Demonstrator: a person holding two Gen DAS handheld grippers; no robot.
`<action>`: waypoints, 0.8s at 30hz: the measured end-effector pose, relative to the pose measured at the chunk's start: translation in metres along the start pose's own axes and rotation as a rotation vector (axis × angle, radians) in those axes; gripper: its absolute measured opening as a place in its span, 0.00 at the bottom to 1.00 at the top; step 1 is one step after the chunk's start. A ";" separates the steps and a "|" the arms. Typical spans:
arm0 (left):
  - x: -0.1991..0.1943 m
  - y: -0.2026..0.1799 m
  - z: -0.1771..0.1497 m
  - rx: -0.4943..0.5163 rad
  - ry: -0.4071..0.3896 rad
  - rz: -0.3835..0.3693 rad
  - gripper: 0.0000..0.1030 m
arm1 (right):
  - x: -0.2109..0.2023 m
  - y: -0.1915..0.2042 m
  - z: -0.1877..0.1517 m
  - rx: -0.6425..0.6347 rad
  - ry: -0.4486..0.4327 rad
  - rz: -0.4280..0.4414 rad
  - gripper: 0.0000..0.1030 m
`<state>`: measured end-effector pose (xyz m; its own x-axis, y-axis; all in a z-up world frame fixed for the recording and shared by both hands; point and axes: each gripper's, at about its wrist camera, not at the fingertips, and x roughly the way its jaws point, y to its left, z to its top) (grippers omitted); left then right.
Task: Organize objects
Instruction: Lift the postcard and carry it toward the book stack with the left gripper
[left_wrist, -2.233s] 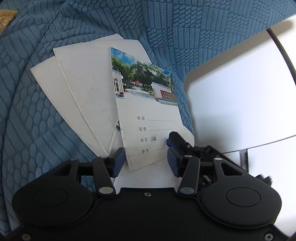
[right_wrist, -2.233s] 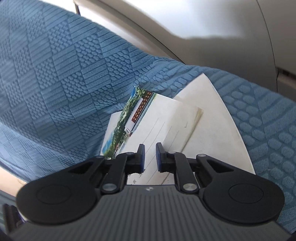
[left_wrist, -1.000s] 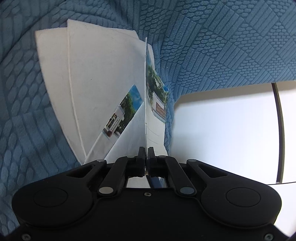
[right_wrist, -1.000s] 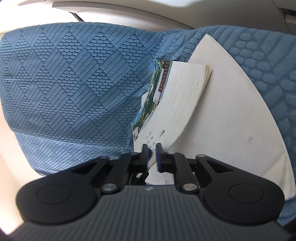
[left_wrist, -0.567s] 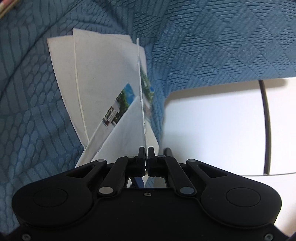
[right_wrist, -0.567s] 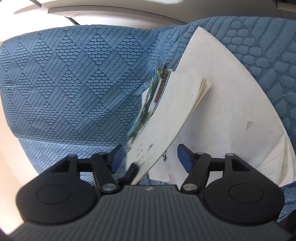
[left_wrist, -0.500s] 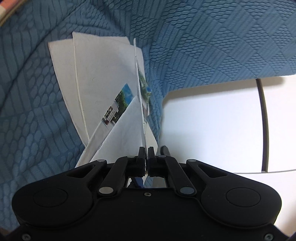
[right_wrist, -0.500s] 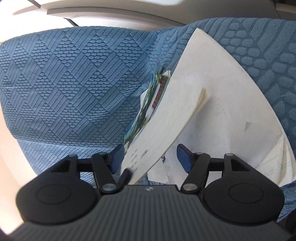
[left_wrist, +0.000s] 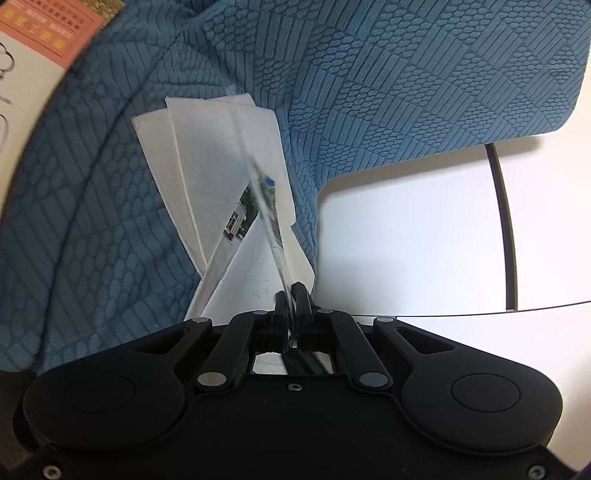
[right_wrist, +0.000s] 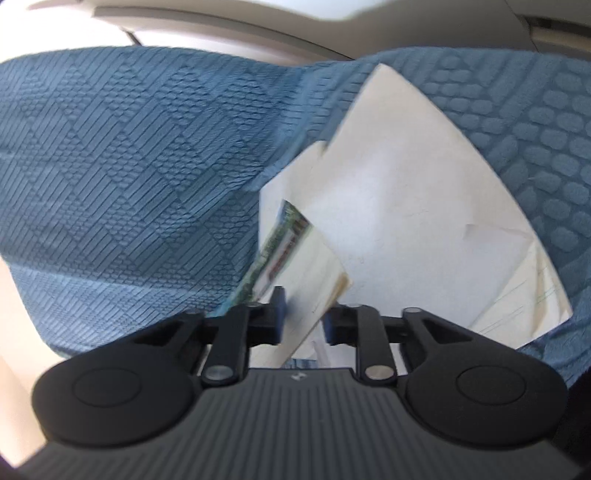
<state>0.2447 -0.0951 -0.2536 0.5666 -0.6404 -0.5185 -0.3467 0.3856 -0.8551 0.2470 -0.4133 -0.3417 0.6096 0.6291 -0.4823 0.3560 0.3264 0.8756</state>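
A home living area: blue textured sofa cover (left_wrist: 406, 92), white tiled floor (left_wrist: 424, 229), scattered paper booklets (right_wrist: 406, 206)

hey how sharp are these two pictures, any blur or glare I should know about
Left wrist view: the notebook held in the left tongs is motion-smeared; the blue cover stays crisp; the white surface glares. Right wrist view: softly blurred overall, overexposed along the top.

Exercise book (left_wrist: 266, 206), seen edge-on and motion-blurred in the left wrist view; its near edge is hidden between the left tool's (left_wrist: 292, 295) fingers. Cover photo (right_wrist: 284, 240) smeared in the right wrist view, its print illegible. Orange printed card (left_wrist: 44, 33) cut off by the frame's upper-left corner.
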 end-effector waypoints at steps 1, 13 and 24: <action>-0.003 0.000 0.000 0.000 -0.001 -0.002 0.03 | -0.002 0.006 -0.002 -0.024 -0.006 0.001 0.15; -0.057 -0.007 0.014 0.020 -0.032 -0.037 0.05 | -0.026 0.073 -0.024 -0.180 -0.047 0.019 0.09; -0.114 -0.013 0.027 0.034 -0.085 -0.046 0.05 | -0.029 0.122 -0.059 -0.254 -0.051 0.060 0.08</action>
<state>0.2049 -0.0092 -0.1834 0.6430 -0.6000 -0.4760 -0.2940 0.3806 -0.8768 0.2310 -0.3499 -0.2192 0.6618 0.6181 -0.4243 0.1327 0.4604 0.8777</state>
